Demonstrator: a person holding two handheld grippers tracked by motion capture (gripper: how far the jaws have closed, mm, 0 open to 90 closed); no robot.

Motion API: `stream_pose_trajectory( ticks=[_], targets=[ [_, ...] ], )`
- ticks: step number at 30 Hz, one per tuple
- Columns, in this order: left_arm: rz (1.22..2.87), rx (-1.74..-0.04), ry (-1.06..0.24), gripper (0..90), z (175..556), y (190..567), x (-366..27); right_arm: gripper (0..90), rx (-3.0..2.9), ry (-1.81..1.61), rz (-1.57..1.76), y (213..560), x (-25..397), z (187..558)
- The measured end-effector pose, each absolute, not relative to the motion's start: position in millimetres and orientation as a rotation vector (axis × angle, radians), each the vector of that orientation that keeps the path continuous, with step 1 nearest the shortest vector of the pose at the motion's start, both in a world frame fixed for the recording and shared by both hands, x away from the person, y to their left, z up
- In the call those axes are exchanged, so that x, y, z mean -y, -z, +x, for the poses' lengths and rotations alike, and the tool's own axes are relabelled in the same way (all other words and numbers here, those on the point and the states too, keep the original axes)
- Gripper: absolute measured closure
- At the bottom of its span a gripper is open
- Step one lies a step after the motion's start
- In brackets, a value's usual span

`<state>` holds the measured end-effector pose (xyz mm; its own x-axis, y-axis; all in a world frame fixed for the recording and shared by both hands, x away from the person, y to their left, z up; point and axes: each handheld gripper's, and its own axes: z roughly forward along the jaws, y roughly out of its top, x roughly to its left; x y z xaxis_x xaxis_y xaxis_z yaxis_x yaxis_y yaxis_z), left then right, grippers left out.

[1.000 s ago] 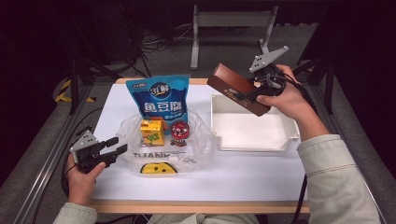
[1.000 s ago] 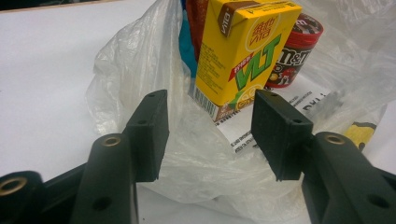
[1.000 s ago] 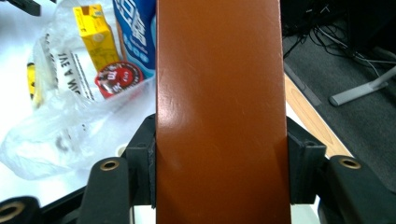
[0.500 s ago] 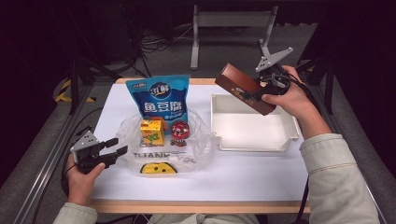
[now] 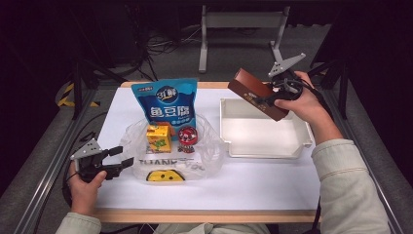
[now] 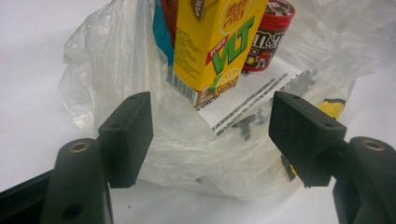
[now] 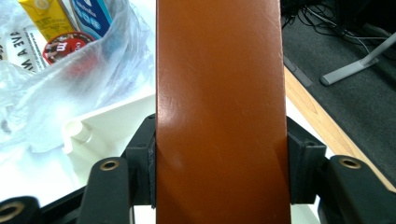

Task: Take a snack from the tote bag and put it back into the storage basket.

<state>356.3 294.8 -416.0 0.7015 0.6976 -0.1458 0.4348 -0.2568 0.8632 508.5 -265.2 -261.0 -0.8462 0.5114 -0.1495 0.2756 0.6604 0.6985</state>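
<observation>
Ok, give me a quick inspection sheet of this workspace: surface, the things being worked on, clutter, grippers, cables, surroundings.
Surface: white table top with a wooden front edge.
Job's things: brown box held in the air over the far edge of the white tray; the tray holds nothing.
Clutter: clear plastic bag holding a blue pouch, a yellow drink carton and a red candy tub.
Grippers: right gripper clamped on the brown box; left gripper open, at the bag's near-left edge.
Cables: a tangle on the floor beyond the table.
Surroundings: dark floor, grey metal stand.
</observation>
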Motion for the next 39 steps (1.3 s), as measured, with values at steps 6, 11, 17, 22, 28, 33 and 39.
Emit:
stream_pose_trajectory(
  ticks=[6,11,17,22,28,33,39],
  targets=[
    [1.907,-0.881,-0.336,30.6,353.1,416.9,-294.3,42.6,-2.554,-0.993,0.644,271.6,267.6,513.6],
    [1.911,-0.885,-0.349,29.9,349.8,417.1,-295.3,42.6,-2.557,-1.01,0.643,281.0,269.4,517.2],
    [1.91,-0.892,-0.353,28.8,347.7,417.2,-296.3,42.6,-2.559,-1.009,0.654,294.1,273.1,519.9],
    [1.909,-0.89,-0.358,28.2,348.7,417.9,-296.1,42.6,-2.562,-1.007,0.657,301.2,275.6,520.5],
    [1.909,-0.884,-0.35,28.1,349.9,417.8,-294.9,42.6,-2.59,-0.972,0.657,314.5,274.6,522.1],
    [1.918,-0.878,-0.351,27.9,351.5,418.1,-294.1,42.6,-2.61,-0.938,0.664,322.3,272.1,523.2],
    [1.909,-0.881,-0.346,27.7,351.4,418.1,-295.0,42.6,-2.631,-0.896,0.659,329.3,268.6,525.3]
  ],
)
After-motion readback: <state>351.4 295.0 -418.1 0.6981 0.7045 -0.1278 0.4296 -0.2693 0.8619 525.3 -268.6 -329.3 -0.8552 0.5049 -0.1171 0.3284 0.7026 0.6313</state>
